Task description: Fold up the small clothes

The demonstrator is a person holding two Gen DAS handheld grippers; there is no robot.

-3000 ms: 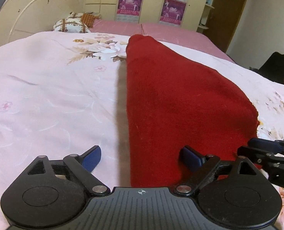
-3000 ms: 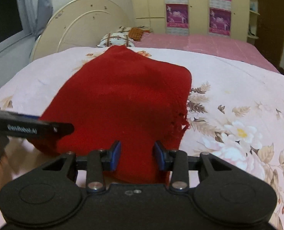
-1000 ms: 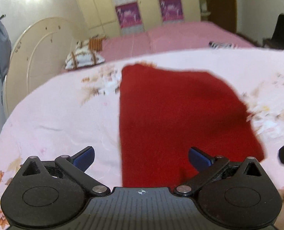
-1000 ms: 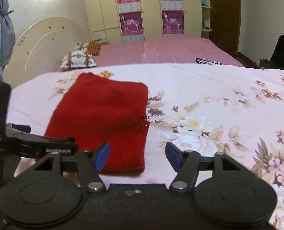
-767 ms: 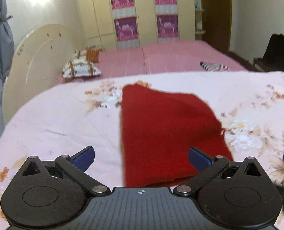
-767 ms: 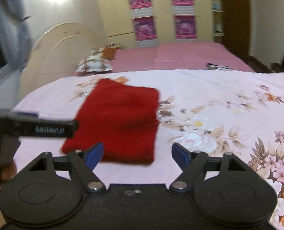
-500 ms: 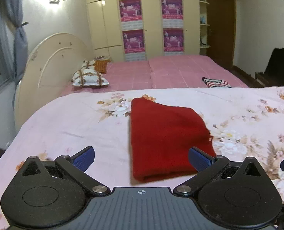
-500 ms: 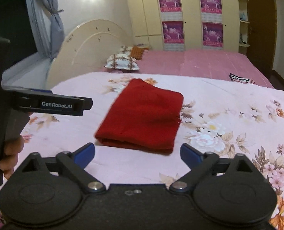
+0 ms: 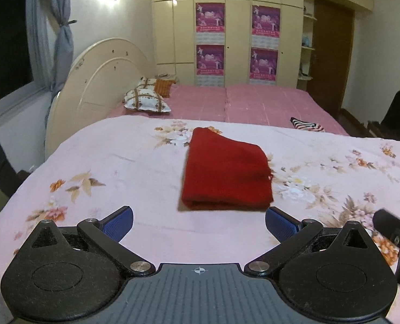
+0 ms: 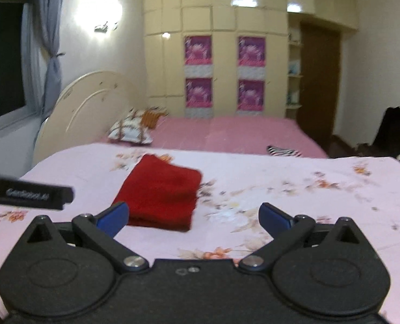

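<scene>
Here the folded red cloth (image 9: pixel 227 172) lies flat on the floral bedsheet (image 9: pixel 118 162).

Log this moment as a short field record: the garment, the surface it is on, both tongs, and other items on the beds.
garment: red knitted cloth, folded into a compact rectangle, lying flat
surface: pale pink floral bedspread
left tongs: open, nothing between them, clear of the cloth
right tongs: open, jaws have just been opening, nothing between them, clear of the cloth
other items: patterned white-and-brown pillow and striped black-and-white cloth, both on the pink bed behind
fold status: looks finished; no grip on the cloth
</scene>
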